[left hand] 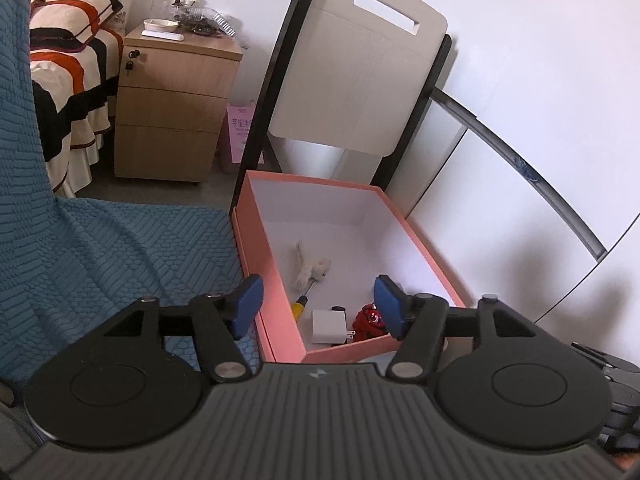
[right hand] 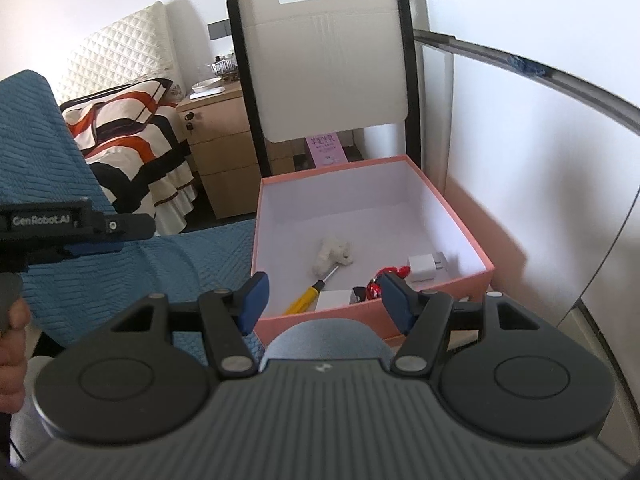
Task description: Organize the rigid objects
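Note:
A pink box (left hand: 276, 280) with a white inside stands open in front of both grippers; it also shows in the right wrist view (right hand: 472, 240). In it lie a small white plush toy (left hand: 310, 268) (right hand: 334, 256), a yellow-handled screwdriver (left hand: 301, 305) (right hand: 306, 298), a white charger (left hand: 329, 326), a second white plug block (right hand: 424, 268) and a red toy (left hand: 368, 320) (right hand: 380, 286). My left gripper (left hand: 318, 306) is open and empty above the box's near end. My right gripper (right hand: 324, 300) is open and empty just short of the box. The left gripper's side (right hand: 76, 224) shows at the left of the right wrist view.
A blue textured cover (left hand: 120, 248) lies left of the box. A white-backed chair (right hand: 328, 64) stands behind it, against a white wall. A wooden drawer cabinet (left hand: 172, 100) and a striped bed (left hand: 68, 60) are farther left. A blue-grey rounded thing (right hand: 324, 340) sits under the right gripper.

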